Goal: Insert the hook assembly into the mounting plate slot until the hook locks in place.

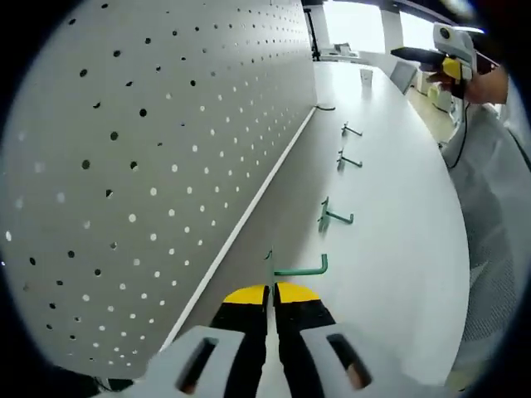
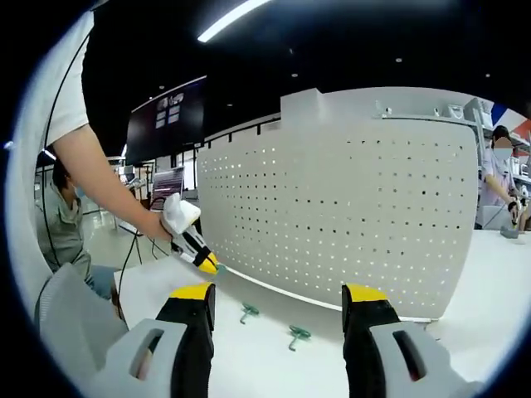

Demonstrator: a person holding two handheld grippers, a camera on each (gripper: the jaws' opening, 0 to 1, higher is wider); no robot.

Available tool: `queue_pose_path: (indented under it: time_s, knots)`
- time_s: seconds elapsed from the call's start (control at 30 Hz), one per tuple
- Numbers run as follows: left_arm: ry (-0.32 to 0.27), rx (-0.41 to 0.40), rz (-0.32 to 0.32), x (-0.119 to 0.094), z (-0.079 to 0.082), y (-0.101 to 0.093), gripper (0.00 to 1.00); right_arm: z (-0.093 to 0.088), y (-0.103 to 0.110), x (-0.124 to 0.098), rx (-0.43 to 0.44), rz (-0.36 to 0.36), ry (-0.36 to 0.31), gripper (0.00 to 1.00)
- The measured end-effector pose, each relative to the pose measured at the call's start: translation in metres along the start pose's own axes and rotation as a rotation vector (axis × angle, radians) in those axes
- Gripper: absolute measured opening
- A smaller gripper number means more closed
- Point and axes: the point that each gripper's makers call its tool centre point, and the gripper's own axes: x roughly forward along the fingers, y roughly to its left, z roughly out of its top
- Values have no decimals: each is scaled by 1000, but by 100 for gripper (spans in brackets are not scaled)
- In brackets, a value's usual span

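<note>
Clamped in the left gripper, a green hook lies low over the white table, just beside the pegboard (three more hooks wait farther along). Right gripper jaws stand wide apart, facing the pegboard.

Left gripper: jaws closed together, yellow tips touching, pinching the green hook at its near end. Right gripper: jaws spread wide apart, nothing between them. In the right gripper view, the person's bare forearm reaches down to the left gripper.
</note>
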Motion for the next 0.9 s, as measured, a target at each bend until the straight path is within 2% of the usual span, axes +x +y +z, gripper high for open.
queue_pose_path:
  time_s: [0.1,0.13,0.33,0.47,0.57,0.7,0.9]
  knots:
    - [-55,-28,19,-3,10,1,2,3,2,1,-1,3,-6,60]
    - [-100,-30,34,-5,18,2,2,4,2,1,-1,4,-7,60]
    - [-203,-121,63,-12,36,0,2,8,5,5,7,7,-20,60]
    - [-273,-144,85,-22,52,-4,2,11,6,8,10,12,-29,60]
    - [-347,-198,101,-28,65,-4,2,14,7,10,17,16,-35,60]
    - [-396,-201,113,-34,74,-9,2,18,10,11,20,22,-43,60]
    - [-501,-278,125,-45,92,-12,2,20,12,14,27,29,-49,60]
